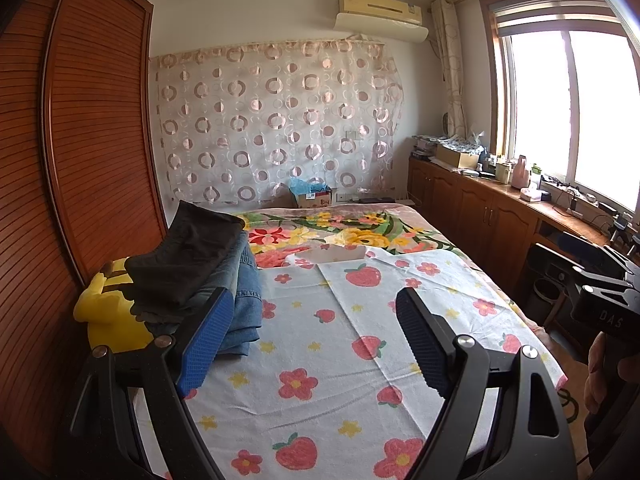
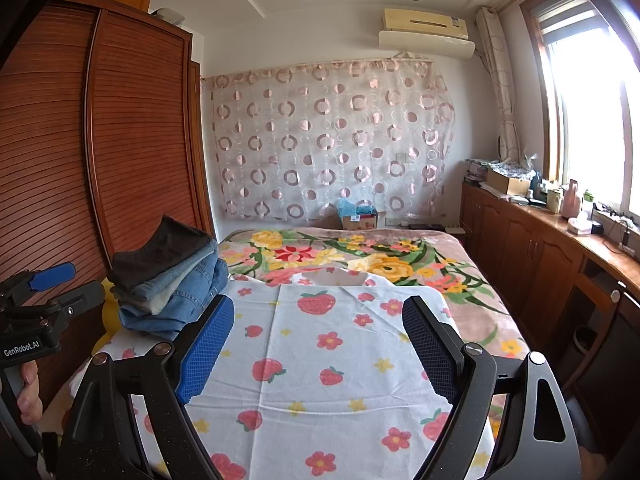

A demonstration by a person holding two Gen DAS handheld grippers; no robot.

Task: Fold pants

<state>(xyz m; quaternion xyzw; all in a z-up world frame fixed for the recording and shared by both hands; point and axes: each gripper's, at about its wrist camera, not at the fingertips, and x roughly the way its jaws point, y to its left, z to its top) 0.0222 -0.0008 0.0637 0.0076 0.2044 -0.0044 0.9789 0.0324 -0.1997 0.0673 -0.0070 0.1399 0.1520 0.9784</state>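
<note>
Both black hand-held grippers with blue textured pads hover with jaws spread wide, gripping nothing.

Left gripper (image 1: 316, 328) and right gripper (image 2: 318, 336) point over a white strawberry-and-flower printed cloth (image 1: 320, 360) on the bed; ahead to their left sits a stack of folded pants (image 1: 200, 268), black pair topping blue denim.
</note>
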